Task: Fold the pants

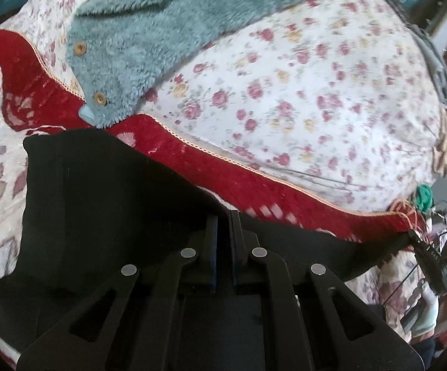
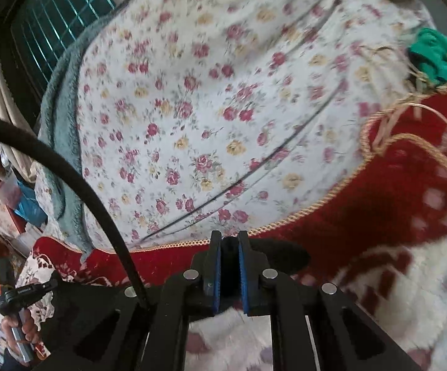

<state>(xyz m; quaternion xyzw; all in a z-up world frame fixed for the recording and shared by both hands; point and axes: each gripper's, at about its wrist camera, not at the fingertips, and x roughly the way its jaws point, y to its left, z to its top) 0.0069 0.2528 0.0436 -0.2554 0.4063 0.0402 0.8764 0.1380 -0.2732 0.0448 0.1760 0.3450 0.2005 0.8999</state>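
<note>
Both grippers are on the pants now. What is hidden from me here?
- Left wrist view: the black pants run under the left gripper, so the near edge is hidden.
- Right wrist view: the right gripper covers the pinched fabric; the bed sheet is motion-blurred.

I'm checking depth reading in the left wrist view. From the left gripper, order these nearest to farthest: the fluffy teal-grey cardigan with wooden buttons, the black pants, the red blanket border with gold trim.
1. Black pants: clamped in the left gripper, spreading left.
2. Red blanket border with gold trim: just beyond the pants, running diagonally.
3. Fluffy teal-grey cardigan with wooden buttons: upper left, past the border.
</note>
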